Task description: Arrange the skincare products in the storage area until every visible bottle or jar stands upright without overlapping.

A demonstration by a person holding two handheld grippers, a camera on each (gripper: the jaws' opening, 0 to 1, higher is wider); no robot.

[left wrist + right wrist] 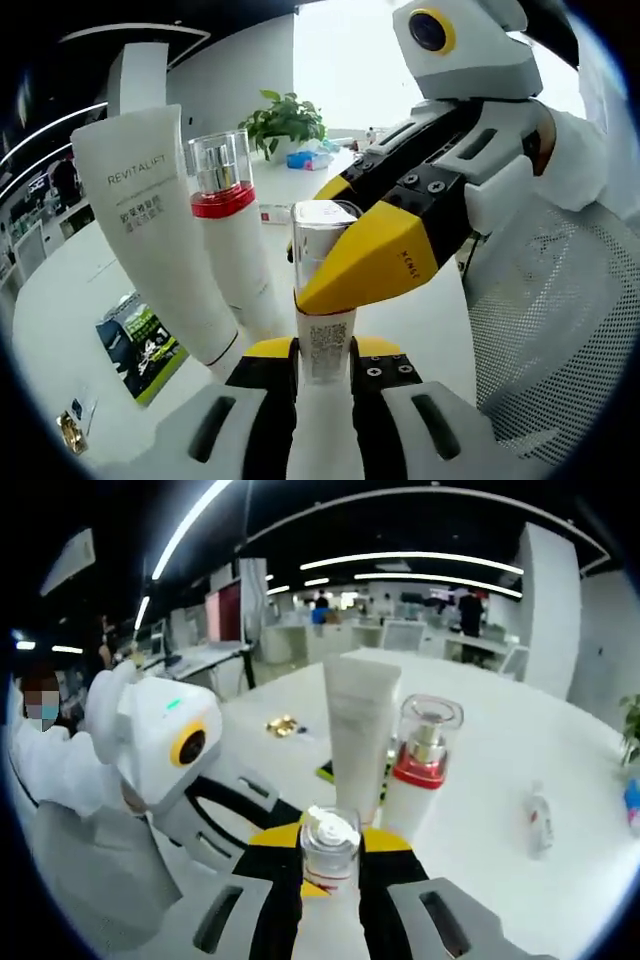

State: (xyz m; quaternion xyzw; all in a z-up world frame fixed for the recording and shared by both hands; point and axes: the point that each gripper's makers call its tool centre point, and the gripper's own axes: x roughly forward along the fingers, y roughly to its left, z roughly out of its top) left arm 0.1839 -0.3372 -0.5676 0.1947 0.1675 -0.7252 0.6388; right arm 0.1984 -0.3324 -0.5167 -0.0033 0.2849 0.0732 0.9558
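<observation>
A white bottle (325, 350) with a barcode label and a clear cap (322, 235) is held between both grippers. My left gripper (325, 352) is shut on its body. My right gripper (350, 262) reaches in from the right, its yellow jaws closed on the cap. In the right gripper view the clear cap (330, 848) with a pump inside sits between my right gripper (330, 858), and the left gripper (262, 822) comes in from the left. A white Revitalift tube (155, 230) (360, 730) and a bottle with a red band (232, 230) (422, 760) stand upright side by side.
The white table (500, 740) stretches behind. On it are a green booklet (140, 345), a small gold item (283, 725), a small bottle lying flat (540, 820) and a potted plant (285, 120) at the far side. A person in white sits close by.
</observation>
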